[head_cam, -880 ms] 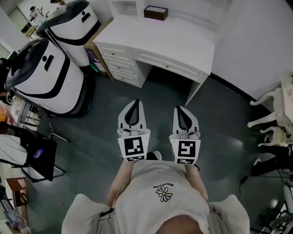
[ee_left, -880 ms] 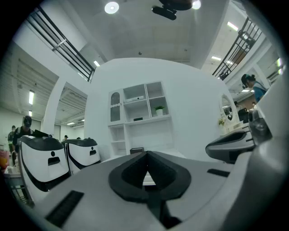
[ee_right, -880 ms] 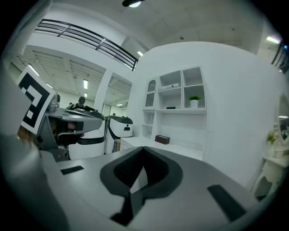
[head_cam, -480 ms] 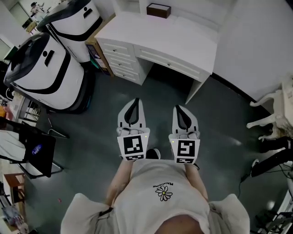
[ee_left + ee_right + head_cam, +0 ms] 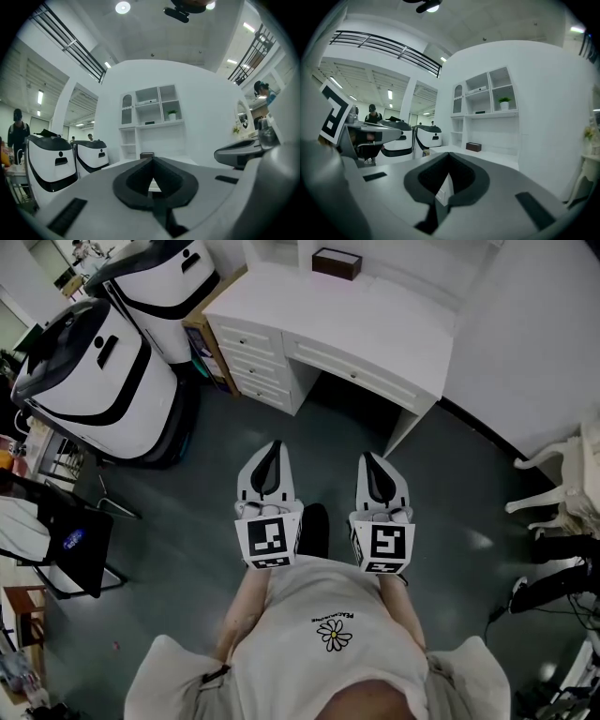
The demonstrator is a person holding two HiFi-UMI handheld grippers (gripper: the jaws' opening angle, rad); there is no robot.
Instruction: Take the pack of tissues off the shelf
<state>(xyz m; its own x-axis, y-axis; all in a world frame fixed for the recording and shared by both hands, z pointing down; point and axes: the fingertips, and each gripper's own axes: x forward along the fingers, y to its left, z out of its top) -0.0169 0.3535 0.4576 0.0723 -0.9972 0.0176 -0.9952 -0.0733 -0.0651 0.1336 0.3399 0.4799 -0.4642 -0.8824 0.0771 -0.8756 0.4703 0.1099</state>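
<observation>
A white shelf unit [image 5: 483, 102] hangs on the wall above a white desk [image 5: 375, 329]. On its shelves sit a small potted plant [image 5: 503, 100], a pale flat item [image 5: 477, 89] and a small dark item [image 5: 480, 112]; they are too small to name. A dark brown box [image 5: 336, 261] stands on the desk below and also shows in the right gripper view [image 5: 473, 146]. My left gripper [image 5: 272, 446] and right gripper [image 5: 367, 457] are held side by side over the grey floor, well short of the desk. Both are shut and hold nothing.
Two large white-and-black machines [image 5: 94, 371] [image 5: 159, 282] stand left of the desk, whose drawers [image 5: 258, 362] are on its left end. A black chair [image 5: 66, 540] is at the far left and a white ornate chair [image 5: 562, 479] at the right. Open grey floor lies ahead.
The view has drifted slightly toward the desk and left, and a dark shoe has come forward between the grippers. Both grippers stay shut and side by side.
</observation>
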